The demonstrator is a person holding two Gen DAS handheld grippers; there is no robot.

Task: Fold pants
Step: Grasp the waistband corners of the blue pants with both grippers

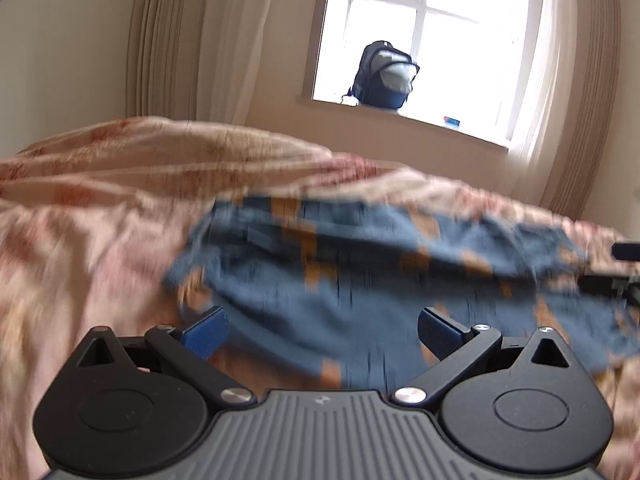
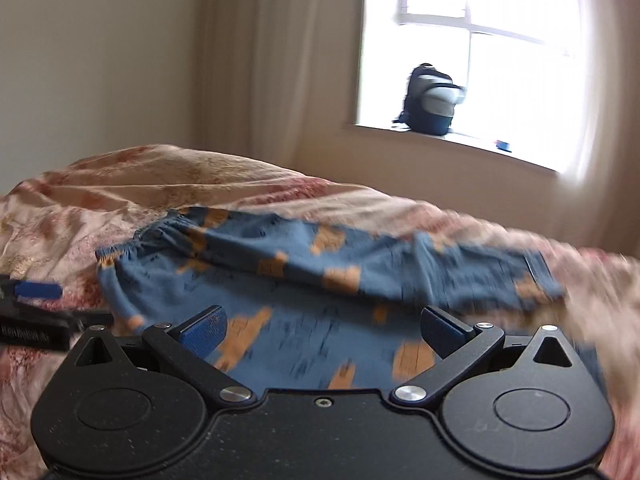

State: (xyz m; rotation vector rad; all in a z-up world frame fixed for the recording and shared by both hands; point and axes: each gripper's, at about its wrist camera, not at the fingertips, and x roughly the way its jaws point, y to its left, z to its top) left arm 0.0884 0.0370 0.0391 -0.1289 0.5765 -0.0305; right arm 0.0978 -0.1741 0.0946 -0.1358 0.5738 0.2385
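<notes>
Blue pants with orange patches lie spread on a pink floral bedspread. In the right wrist view the pants run left to right, with the elastic waistband at the left and a leg cuff at the right. My left gripper is open and empty, just above the near edge of the pants. My right gripper is open and empty over the near part of the pants. The left gripper's blue pad also shows at the left edge of the right wrist view. Both views are motion blurred.
The rumpled bedspread rises into a mound behind the pants. A dark backpack stands on the window sill beyond the bed, with curtains beside the window. The right gripper's body shows at the right edge of the left wrist view.
</notes>
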